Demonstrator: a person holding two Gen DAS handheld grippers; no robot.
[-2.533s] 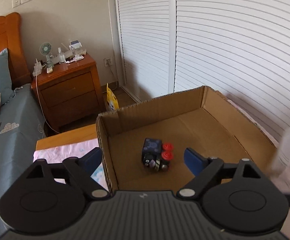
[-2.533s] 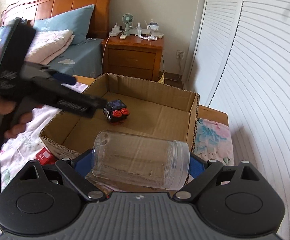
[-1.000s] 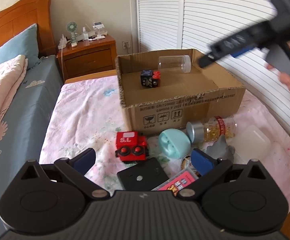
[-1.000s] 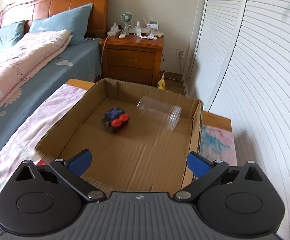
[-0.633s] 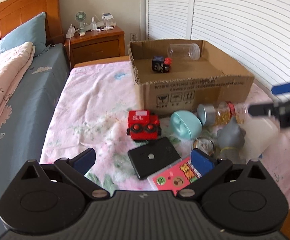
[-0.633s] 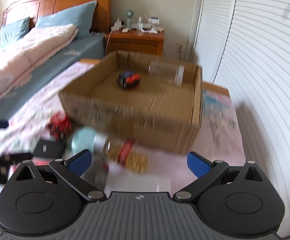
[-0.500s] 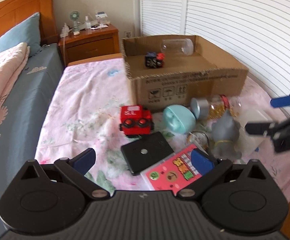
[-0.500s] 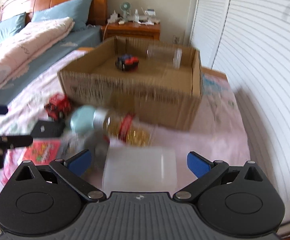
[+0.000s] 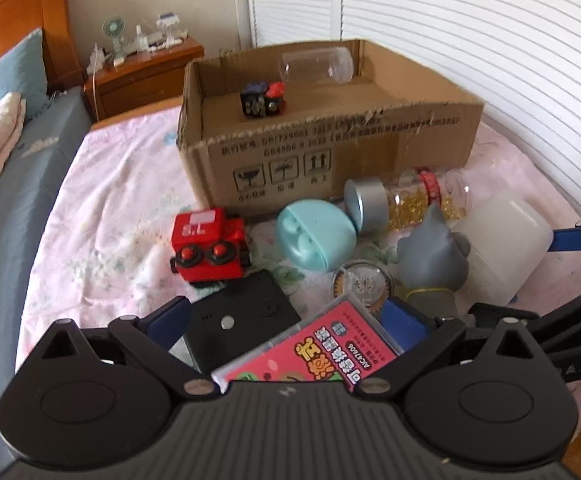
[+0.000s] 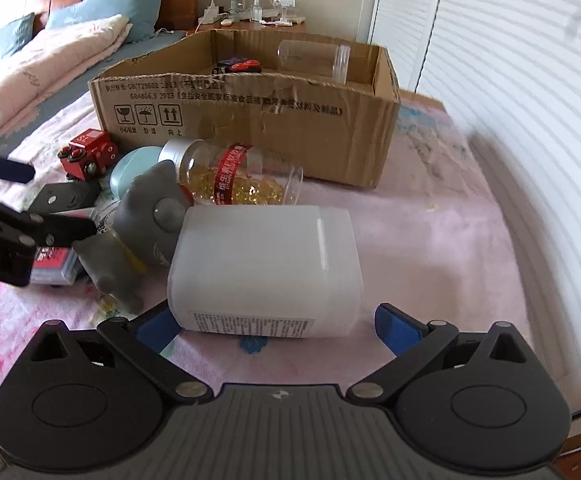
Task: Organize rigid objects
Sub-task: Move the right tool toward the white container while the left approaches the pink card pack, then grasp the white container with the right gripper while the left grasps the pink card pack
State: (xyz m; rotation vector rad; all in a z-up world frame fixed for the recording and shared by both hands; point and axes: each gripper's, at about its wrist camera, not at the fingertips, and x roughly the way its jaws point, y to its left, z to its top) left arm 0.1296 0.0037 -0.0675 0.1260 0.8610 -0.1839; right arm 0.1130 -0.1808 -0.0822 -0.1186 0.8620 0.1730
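Floral bedsheet (image 9: 110, 208) | carries: cardboard box (image 9: 330, 160); red toy train (image 9: 206, 244); capsule bottle (image 10: 230, 172); white jar (image 10: 266, 272)

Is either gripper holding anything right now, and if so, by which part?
Nothing is held. The right gripper is open around the white jar, not clamped. The left gripper is open over the pink card box.

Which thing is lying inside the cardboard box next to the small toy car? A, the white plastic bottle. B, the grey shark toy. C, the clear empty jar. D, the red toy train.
C: the clear empty jar lies on its side in the cardboard box beside the small toy car; the others are out on the bedspread.
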